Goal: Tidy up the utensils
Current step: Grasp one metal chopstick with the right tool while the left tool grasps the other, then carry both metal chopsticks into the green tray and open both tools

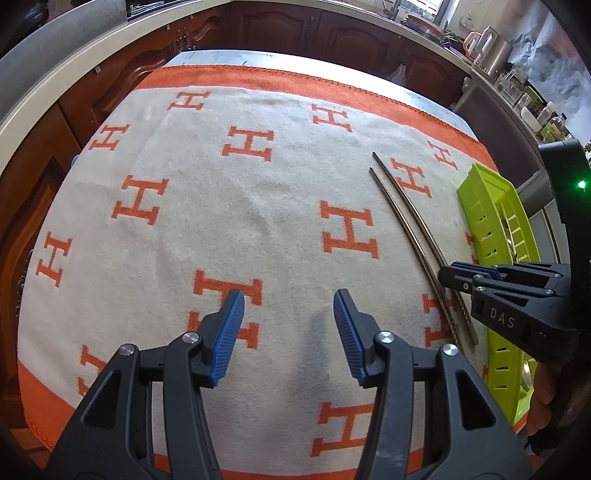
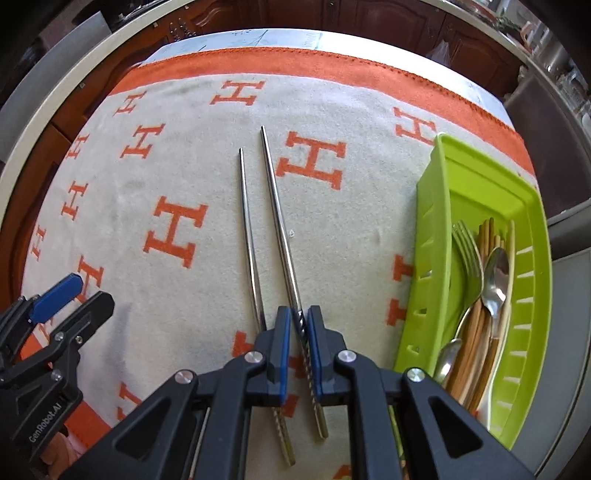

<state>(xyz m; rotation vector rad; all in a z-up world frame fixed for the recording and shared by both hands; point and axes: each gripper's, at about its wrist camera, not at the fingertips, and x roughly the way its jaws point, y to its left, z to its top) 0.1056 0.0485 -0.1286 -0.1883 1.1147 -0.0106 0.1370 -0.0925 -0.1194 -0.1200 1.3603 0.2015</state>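
Two long metal chopsticks lie side by side on the H-patterned cloth (image 2: 177, 229). My right gripper (image 2: 297, 321) points steeply down and is shut on the right chopstick (image 2: 280, 229) near its ridged end; the left chopstick (image 2: 248, 236) runs just outside its left pad. In the left wrist view the right gripper (image 1: 456, 277) sits on the chopstick pair (image 1: 393, 206). My left gripper (image 1: 288, 306) hangs open over bare cloth with nothing between its pads, and shows at the lower left as the left gripper (image 2: 74, 291). The green tray (image 2: 436, 229) holds forks (image 2: 467, 251), a spoon (image 2: 496, 273) and wooden chopsticks (image 2: 487, 236).
The green tray (image 1: 480, 206) stands along the cloth's right edge, close beside the right gripper. Dark wooden cabinets (image 1: 288, 26) and a pale counter edge (image 1: 74, 66) ring the table. Jars and a kettle (image 1: 491, 48) crowd the counter at the far right.
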